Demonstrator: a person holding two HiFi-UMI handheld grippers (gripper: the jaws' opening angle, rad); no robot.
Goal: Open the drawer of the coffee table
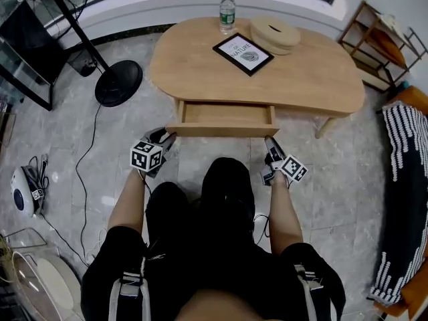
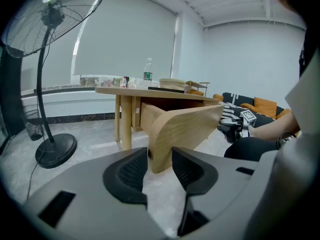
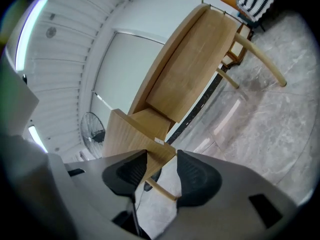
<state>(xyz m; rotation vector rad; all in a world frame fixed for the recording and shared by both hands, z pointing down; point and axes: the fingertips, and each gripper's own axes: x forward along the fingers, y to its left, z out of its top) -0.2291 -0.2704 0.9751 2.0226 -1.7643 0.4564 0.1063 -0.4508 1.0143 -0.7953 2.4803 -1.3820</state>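
The shallow light-wood drawer point(image 1: 224, 114) stands pulled out toward 6 o'clock from under the pale oval wooden coffee table point(image 1: 314, 72). The left gripper point(image 2: 160, 166) clamps the drawer's flat front panel point(image 1: 221, 131) at its 9 o'clock end, with its pads pressed on both faces. The right gripper point(image 3: 162, 171) grasps the same panel's 3 o'clock corner. A clear plastic bottle point(image 1: 227, 13) stands at the tabletop's 12 o'clock edge.

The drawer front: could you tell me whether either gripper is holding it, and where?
The left gripper grips the drawer front at its left end's lower corner. The right gripper straddles its right end, but a grip cannot be told.
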